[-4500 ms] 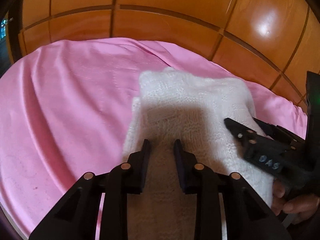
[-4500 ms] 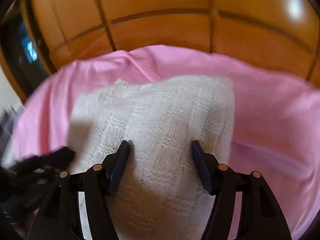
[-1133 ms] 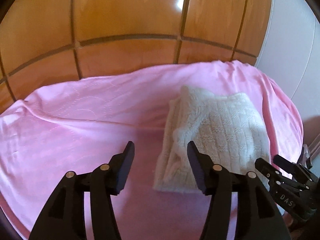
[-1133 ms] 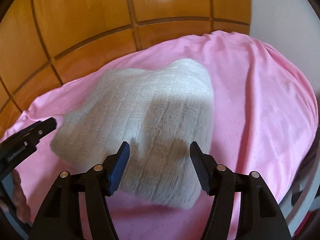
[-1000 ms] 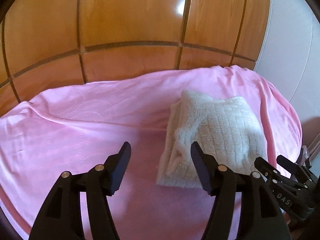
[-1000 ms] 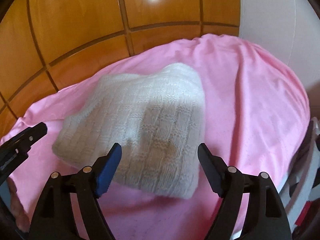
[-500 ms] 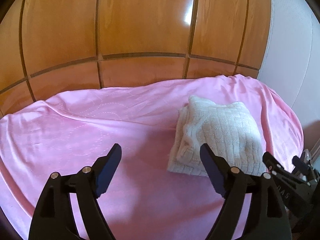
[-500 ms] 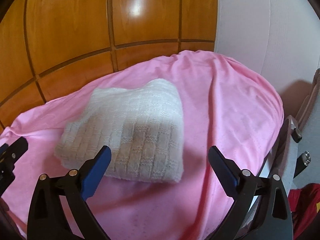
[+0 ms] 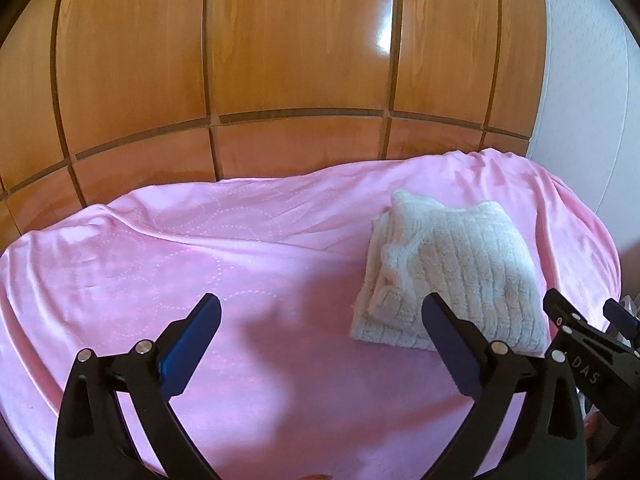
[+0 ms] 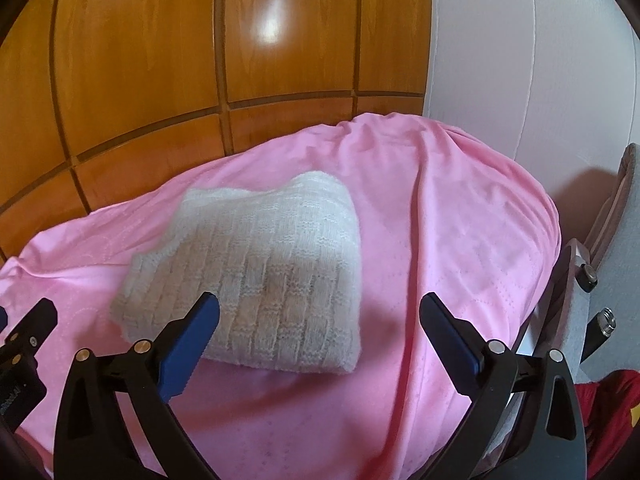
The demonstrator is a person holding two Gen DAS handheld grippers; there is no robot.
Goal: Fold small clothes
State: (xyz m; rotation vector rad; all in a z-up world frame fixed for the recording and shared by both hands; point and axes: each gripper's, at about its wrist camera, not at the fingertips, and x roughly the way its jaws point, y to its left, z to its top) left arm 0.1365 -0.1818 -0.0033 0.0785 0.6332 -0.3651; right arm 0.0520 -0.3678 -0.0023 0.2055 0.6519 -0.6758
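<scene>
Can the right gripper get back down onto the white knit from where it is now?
Probably yes. The right gripper hangs open just above the folded knit on the pink sheet, with nothing between them.

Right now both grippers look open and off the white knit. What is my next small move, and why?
Probably draw both grippers back and go for the next garment. The white knit piece lies as a compact folded bundle on the pink blanket, and the left gripper and right gripper are both wide open, holding nothing.
</scene>
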